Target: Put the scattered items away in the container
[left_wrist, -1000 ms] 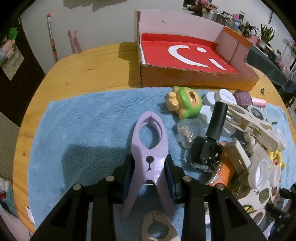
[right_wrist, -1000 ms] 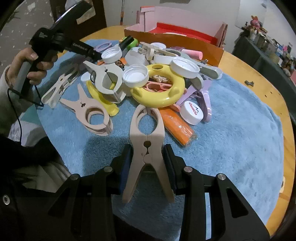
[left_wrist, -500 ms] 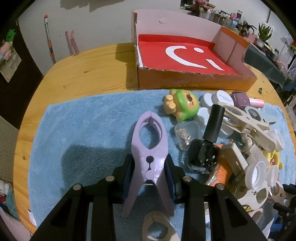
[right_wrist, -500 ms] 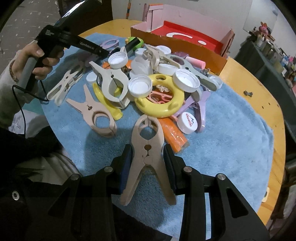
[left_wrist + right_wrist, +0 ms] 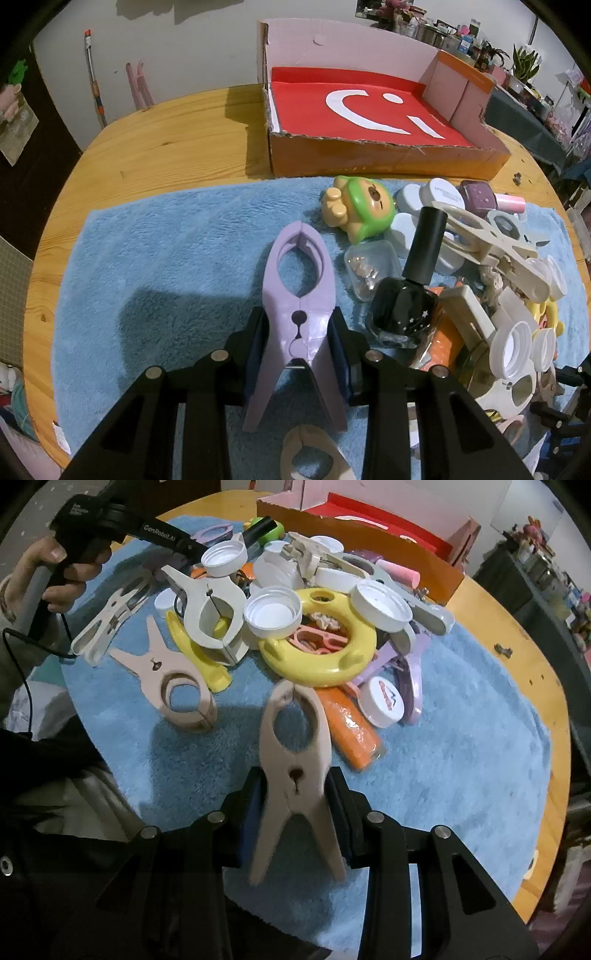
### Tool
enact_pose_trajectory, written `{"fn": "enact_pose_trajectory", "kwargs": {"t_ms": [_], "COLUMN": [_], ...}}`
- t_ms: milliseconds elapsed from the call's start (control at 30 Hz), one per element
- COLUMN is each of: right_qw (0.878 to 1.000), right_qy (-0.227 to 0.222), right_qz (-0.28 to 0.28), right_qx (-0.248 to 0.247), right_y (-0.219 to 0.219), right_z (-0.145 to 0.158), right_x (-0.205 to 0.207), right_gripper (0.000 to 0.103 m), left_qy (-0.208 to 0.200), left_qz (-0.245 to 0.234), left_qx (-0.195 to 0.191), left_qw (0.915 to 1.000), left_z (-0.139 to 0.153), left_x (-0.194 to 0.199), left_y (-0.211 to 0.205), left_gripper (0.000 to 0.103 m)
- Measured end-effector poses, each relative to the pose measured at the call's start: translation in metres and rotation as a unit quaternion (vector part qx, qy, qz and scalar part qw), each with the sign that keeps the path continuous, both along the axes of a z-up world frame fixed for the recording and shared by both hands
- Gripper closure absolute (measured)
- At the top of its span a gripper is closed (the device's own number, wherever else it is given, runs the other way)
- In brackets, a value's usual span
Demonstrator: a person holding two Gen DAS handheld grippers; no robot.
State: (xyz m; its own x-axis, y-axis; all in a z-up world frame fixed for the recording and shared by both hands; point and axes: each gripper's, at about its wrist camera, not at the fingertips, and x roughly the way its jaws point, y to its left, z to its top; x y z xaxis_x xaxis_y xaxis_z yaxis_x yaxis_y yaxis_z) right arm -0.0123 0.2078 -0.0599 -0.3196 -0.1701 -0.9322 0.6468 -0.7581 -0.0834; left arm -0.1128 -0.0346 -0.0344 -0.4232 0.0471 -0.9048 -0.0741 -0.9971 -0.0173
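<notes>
Lilac clip (image 5: 300,295) clamped at its hinge in the left gripper (image 5: 300,336), nose pointing away over the blue towel (image 5: 166,266); beige clip (image 5: 293,760) pinched the same way in the right gripper (image 5: 293,805), beside the item pile with the yellow ring (image 5: 332,664). Cardboard box (image 5: 369,162) sits past the towel's far edge on the table (image 5: 166,147), only its red liner showing inside.

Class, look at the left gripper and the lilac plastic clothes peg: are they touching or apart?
Touching. The left wrist view shows the left gripper with both pads pressed against the sides of the lilac plastic clothes peg at its hinge, with no gap on either side.
</notes>
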Motion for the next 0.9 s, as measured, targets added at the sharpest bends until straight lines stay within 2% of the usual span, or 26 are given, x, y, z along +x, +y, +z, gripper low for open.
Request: {"fn": "enact_pose_trajectory", "kwargs": {"t_ms": [467, 800, 900], "right_qw": [1.000, 0.999, 0.999], "right_qy": [-0.019, -0.002, -0.002], "right_qz": [-0.005, -0.019, -0.021], "right_qx": [-0.024, -0.045, -0.048], "right_y": [0.006, 0.018, 0.016], "right_z": [0.004, 0.026, 0.026], "right_x": [0.006, 0.011, -0.003], "right_gripper": [0.071, 0.071, 0.071], "left_qy": [0.001, 0.012, 0.019], "left_qz": [-0.001, 0.000, -0.003], "left_qx": [0.001, 0.009, 0.011], "left_qw": [1.0000, 0.9999, 0.9998], "left_z": [-0.001, 0.009, 0.015], "left_x": [-0.001, 0.002, 0.004], "left_y": [0.000, -0.002, -0.001], "left_gripper": [0.068, 0.068, 0.068]}}
